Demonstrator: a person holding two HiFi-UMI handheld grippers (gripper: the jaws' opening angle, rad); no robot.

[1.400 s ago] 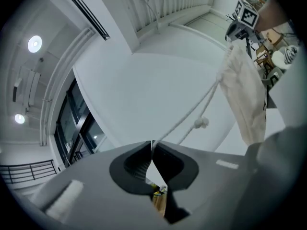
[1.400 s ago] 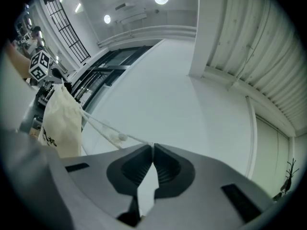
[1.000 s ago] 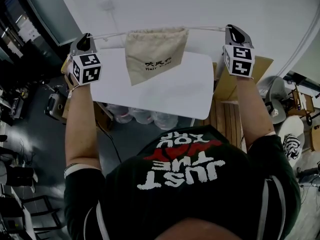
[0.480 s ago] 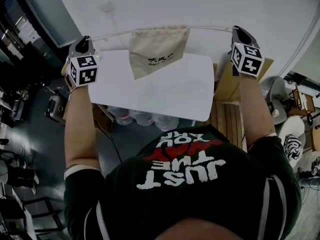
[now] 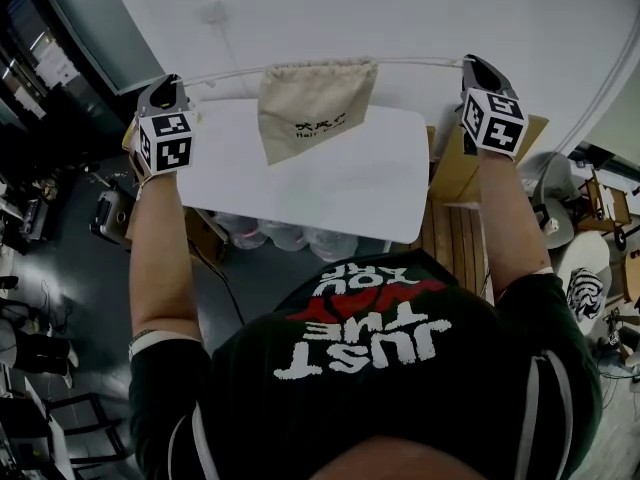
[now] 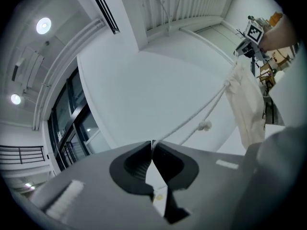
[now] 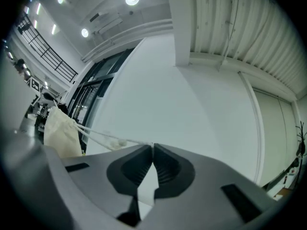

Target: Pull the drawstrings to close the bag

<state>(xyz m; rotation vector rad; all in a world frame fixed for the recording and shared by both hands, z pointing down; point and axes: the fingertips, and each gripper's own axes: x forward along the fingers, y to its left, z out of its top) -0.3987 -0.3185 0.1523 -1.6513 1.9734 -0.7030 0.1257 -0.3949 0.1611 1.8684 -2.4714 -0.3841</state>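
Note:
A cream cloth bag [image 5: 312, 106] with dark print hangs in the air above the white table [image 5: 360, 183], strung between both grippers by its white drawstrings. My left gripper [image 5: 170, 83] is shut on the left drawstring [image 5: 225, 72], which runs taut from the jaw tips [image 6: 152, 142] to the bag [image 6: 247, 107]. My right gripper [image 5: 470, 63] is shut on the right drawstring [image 5: 420, 60]; in its own view the cord [image 7: 103, 137] leads from the tips [image 7: 152, 144] to the bag [image 7: 61, 131]. The bag's mouth is gathered tight.
Under the table stand several clear water jugs [image 5: 285, 233]. A cardboard box [image 5: 455, 168] and wooden slats [image 5: 455, 238] lie at the right of the table. Dark equipment and cables [image 5: 40, 208] fill the floor at the left. A white wall [image 5: 400, 8] is behind.
The right gripper has moved a little outward and up, and the bag has swung slightly to the right between the taut cords. The left gripper has hardly shifted.

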